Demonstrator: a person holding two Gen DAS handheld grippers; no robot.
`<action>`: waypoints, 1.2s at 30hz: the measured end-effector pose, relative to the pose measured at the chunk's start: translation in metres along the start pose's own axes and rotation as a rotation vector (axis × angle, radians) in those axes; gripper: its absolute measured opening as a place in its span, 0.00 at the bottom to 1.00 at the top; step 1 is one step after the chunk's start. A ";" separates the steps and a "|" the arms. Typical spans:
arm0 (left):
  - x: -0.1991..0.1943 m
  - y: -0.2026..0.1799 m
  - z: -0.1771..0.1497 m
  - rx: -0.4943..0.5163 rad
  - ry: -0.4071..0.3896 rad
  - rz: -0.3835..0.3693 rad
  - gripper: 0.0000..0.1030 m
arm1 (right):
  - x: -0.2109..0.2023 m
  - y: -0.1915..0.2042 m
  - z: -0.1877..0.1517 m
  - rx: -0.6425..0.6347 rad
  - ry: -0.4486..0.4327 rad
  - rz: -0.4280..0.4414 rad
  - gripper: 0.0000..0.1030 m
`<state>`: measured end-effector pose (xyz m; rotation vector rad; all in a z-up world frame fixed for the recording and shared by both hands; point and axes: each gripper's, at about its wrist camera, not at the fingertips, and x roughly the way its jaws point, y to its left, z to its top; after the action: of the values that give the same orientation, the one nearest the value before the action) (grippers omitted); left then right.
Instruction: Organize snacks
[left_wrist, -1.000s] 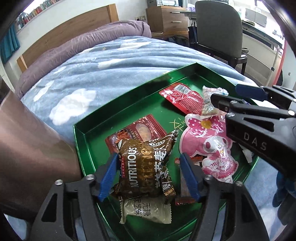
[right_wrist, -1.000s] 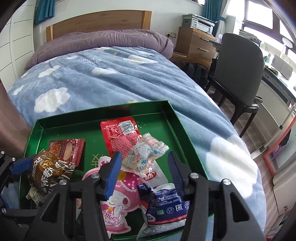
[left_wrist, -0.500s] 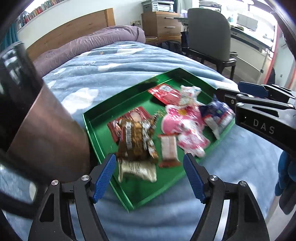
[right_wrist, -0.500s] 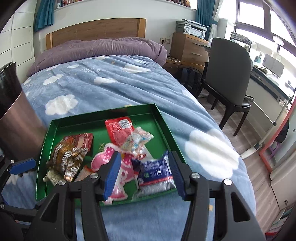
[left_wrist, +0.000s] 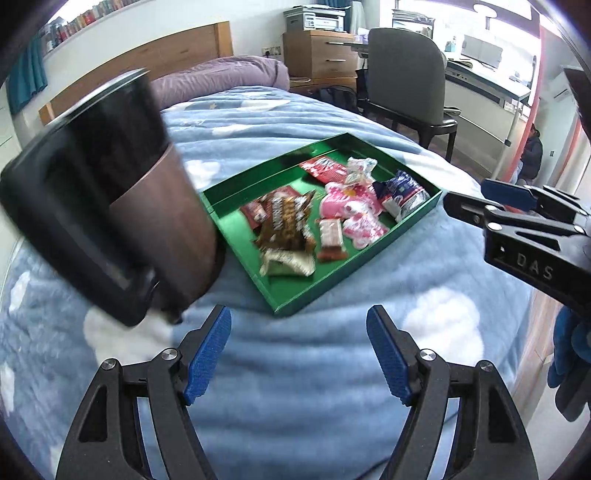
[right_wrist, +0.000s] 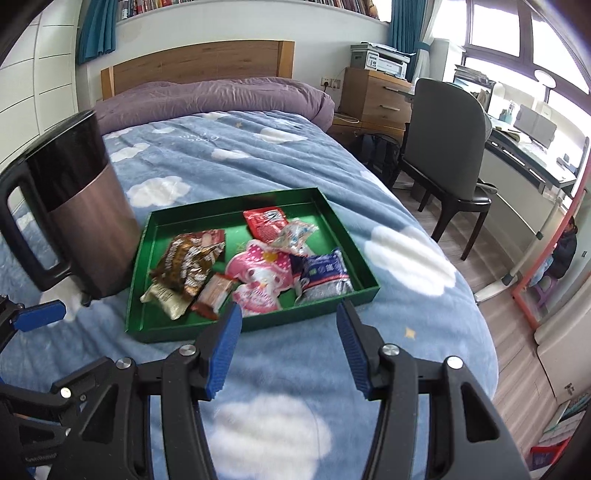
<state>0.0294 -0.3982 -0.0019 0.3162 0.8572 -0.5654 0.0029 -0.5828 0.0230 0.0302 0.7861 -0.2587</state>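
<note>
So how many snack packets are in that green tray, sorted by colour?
Red: 3 (bright red packet, dark red packet, reddish bar)
Brown packet: 1
Pink packet: 1
Blue packet: 1
Cream packet: 1
Clear candy bag: 1
Total: 8

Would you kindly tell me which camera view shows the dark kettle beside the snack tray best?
The right wrist view: the kettle appears whole and fairly sharp, handle and body both clear, standing beside the green tray. In the left wrist view the kettle looms close, motion-blurred, and covers the tray's corner.
</note>
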 end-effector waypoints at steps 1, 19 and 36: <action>-0.005 0.004 -0.005 -0.003 0.001 0.003 0.68 | -0.003 0.003 -0.003 0.002 0.003 0.006 0.74; -0.067 0.069 -0.084 -0.093 0.003 0.082 0.69 | -0.050 0.088 -0.061 -0.013 0.049 0.090 0.81; -0.111 0.128 -0.118 -0.194 -0.055 0.166 0.69 | -0.075 0.161 -0.069 -0.082 0.038 0.139 0.95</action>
<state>-0.0271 -0.2002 0.0169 0.1918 0.8175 -0.3326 -0.0572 -0.4024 0.0156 0.0126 0.8276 -0.0938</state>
